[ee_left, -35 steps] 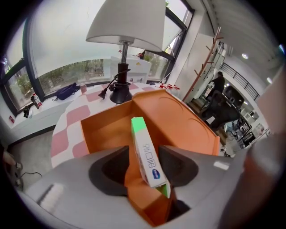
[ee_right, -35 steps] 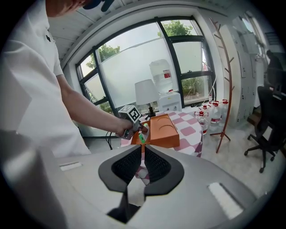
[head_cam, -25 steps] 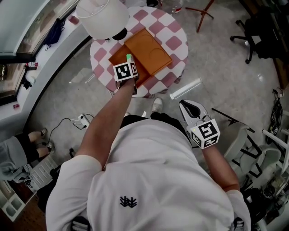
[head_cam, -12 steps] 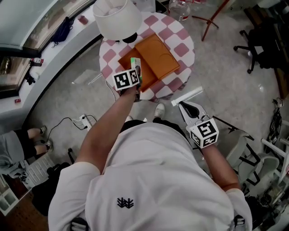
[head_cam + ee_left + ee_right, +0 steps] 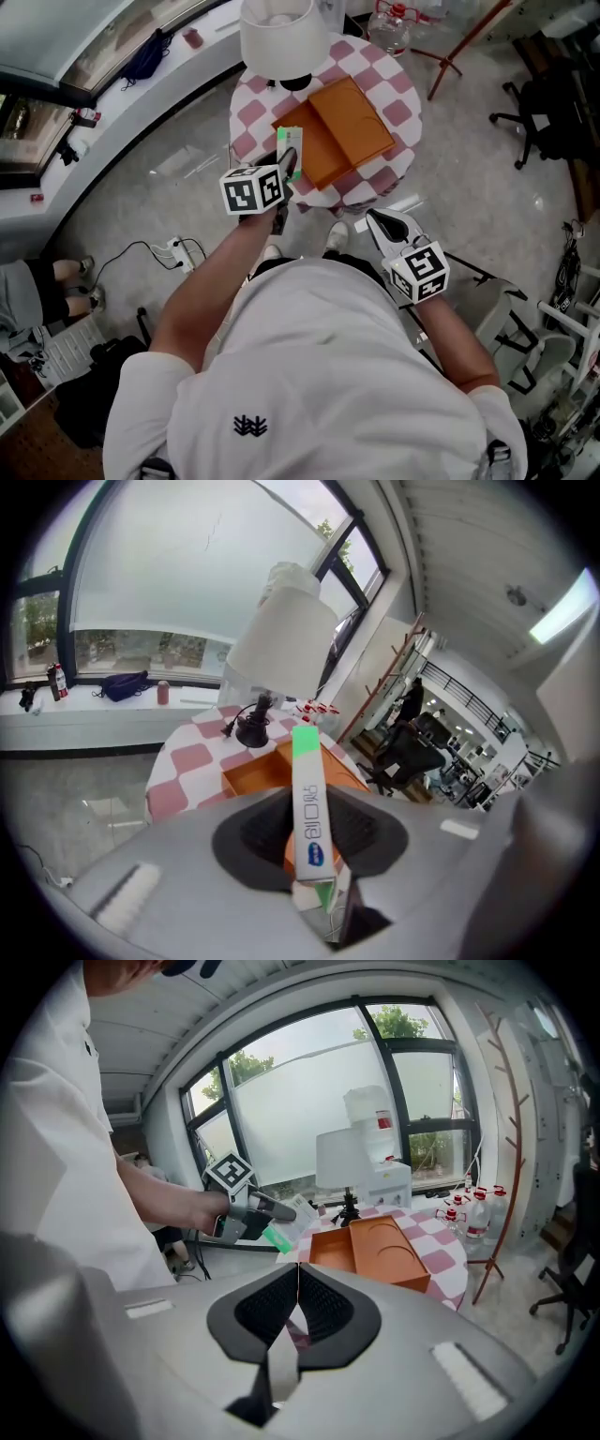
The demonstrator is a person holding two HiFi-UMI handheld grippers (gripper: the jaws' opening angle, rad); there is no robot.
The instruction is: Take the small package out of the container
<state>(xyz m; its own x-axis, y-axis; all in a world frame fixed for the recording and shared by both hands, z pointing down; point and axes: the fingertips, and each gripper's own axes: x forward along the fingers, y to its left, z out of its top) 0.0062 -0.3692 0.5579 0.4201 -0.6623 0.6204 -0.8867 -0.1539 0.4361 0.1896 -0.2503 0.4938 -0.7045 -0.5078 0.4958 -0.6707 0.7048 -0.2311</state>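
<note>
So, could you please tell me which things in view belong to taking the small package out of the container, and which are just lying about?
Job in hand: small package, clamped in the left claw; orange container, open on the checked table.

Lying about: lamp; water bottle; power strip on the floor; office chair; right claw, shut and empty.

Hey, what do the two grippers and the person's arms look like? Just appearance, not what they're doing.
The left gripper and right gripper each carry a white cube printed with black square markers. Seen close, their bodies are smooth grey with black ribbed pads. The person wears a white short-sleeved T-shirt with a small dark logo; the forearms are uncovered.
</note>
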